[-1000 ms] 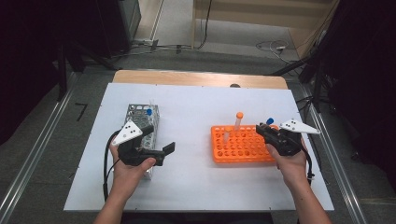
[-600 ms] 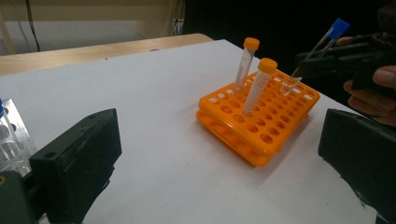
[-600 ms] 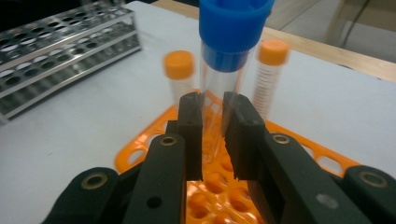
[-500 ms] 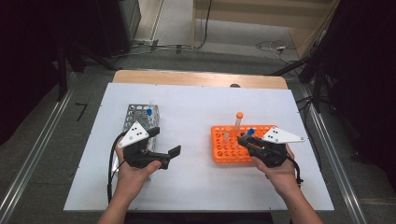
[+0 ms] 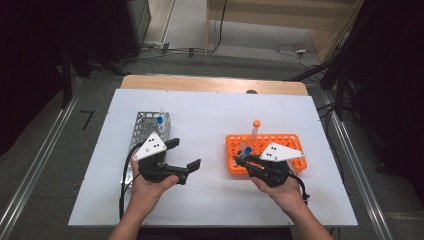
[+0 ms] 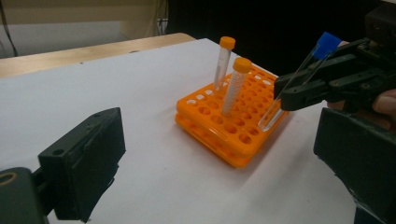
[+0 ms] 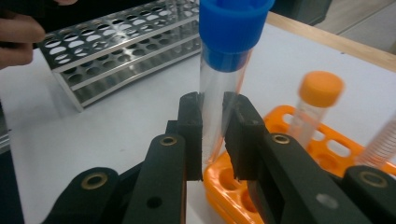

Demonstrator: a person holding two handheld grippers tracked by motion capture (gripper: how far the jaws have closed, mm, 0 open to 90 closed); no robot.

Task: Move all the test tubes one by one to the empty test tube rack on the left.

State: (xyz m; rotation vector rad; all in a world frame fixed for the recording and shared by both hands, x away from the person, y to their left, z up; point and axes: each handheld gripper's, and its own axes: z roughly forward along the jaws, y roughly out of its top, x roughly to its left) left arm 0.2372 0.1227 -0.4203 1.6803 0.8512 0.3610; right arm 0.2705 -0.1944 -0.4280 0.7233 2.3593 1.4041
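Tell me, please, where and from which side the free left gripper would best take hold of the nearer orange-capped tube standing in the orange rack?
Probably the clear wall just under the cap of the nearer orange-capped tube, coming in level from the open table side. It stands upright in the orange rack, its lower part sunk in a hole. The left gripper is open; the right gripper holds the blue-capped tube at the rack's other side.

grey floor (image 5: 200,60) | floor cables (image 5: 290,48) | dark surroundings

left gripper (image 5: 183,154) jaws apart, right gripper (image 5: 243,158) clamped
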